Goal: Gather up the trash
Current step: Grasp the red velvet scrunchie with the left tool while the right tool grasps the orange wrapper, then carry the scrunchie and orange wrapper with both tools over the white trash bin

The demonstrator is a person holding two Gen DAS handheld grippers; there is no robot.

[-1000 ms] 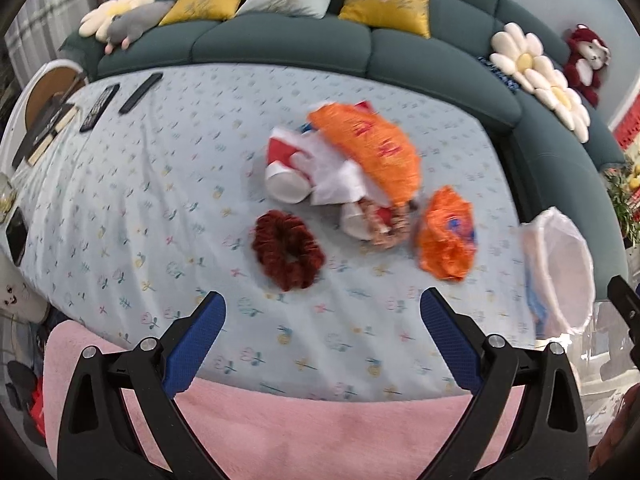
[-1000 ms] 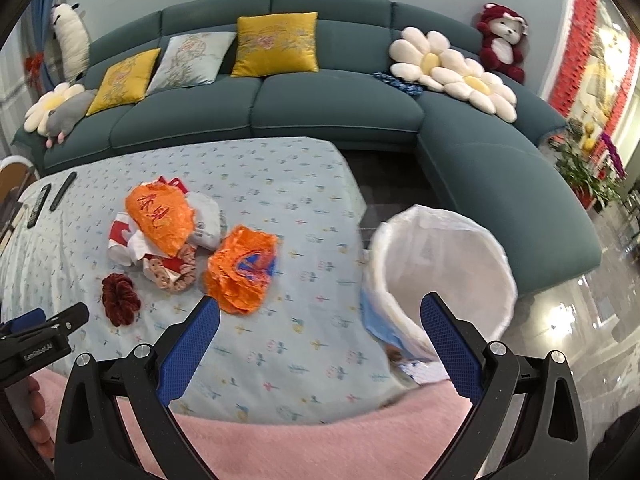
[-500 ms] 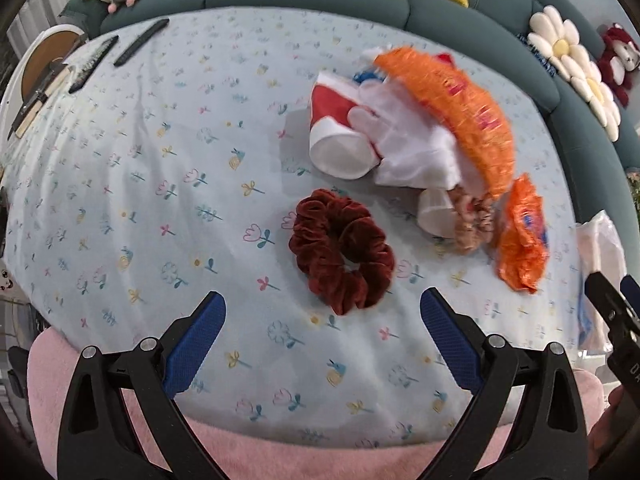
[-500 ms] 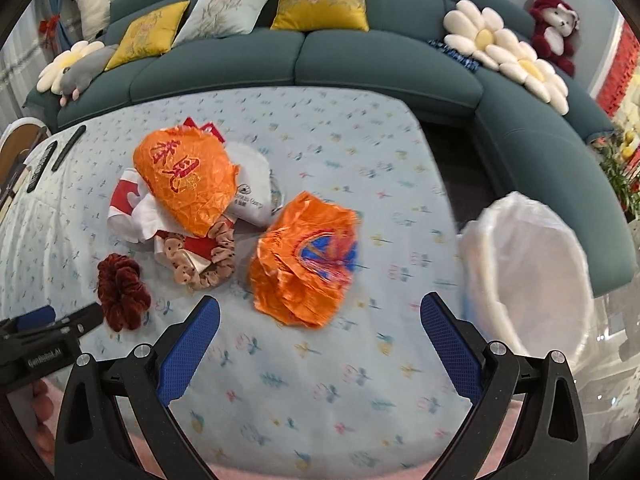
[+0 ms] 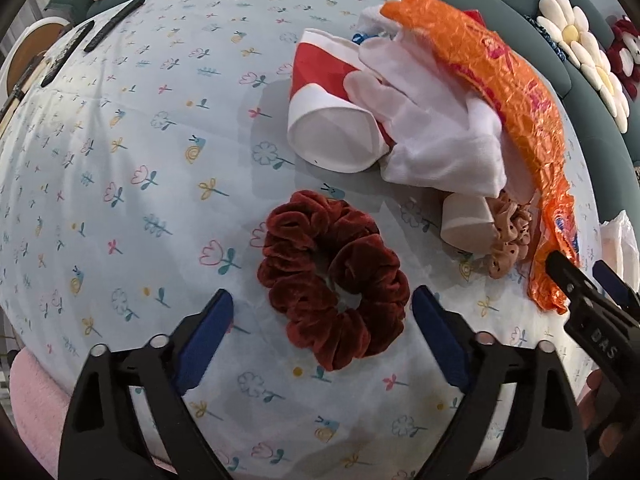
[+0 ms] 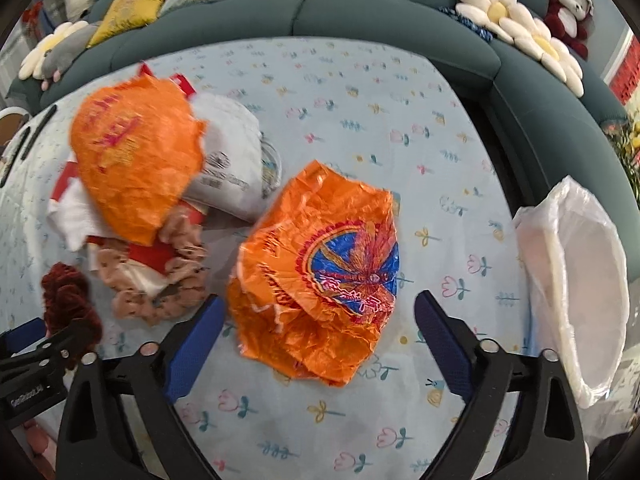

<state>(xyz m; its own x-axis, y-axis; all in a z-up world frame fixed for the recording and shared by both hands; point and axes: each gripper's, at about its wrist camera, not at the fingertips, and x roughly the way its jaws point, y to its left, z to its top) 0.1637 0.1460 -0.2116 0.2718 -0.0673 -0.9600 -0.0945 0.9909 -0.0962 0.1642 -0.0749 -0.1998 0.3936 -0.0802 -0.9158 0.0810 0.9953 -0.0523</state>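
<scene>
While both claws hang low over the flowered tablecloth (image 5: 120, 160), we hold each of them spread wide and gripping nothing. The left gripper (image 5: 322, 320) brackets the near half of the dark red scrunchie (image 5: 334, 278), which lies flat on the cloth between the 2 blue pads, just beyond them. The right gripper (image 6: 318, 322) faces the crumpled orange wrapper (image 6: 320, 276), whose near edge sits between its pads; the wrapper bulges upward and its long axis runs from near-left to far-right.

The coming move, we judge, turns on the wrapper lying straight ahead of the right claw, with the white-lined bin (image 6: 576, 280) off to its right past the table edge. The right hand is the nearer one to both wrapper and bin, so a close and a swing to the right looks like the short path.

To the far left of the wrapper sits the rest of the pile: a 2nd orange wrapper (image 6: 136, 164) draped over a white packet (image 6: 232, 160), a pink scrunchie (image 6: 160, 280), and, in the left view, a red-and-white paper cup (image 5: 332, 120) on its side and a white glove (image 5: 432, 140). The cloth to the right of the wrapper is bare, giving room to travel. On the left, the tip of the left claw is close to the pink scrunchie, so we see less room there.
</scene>
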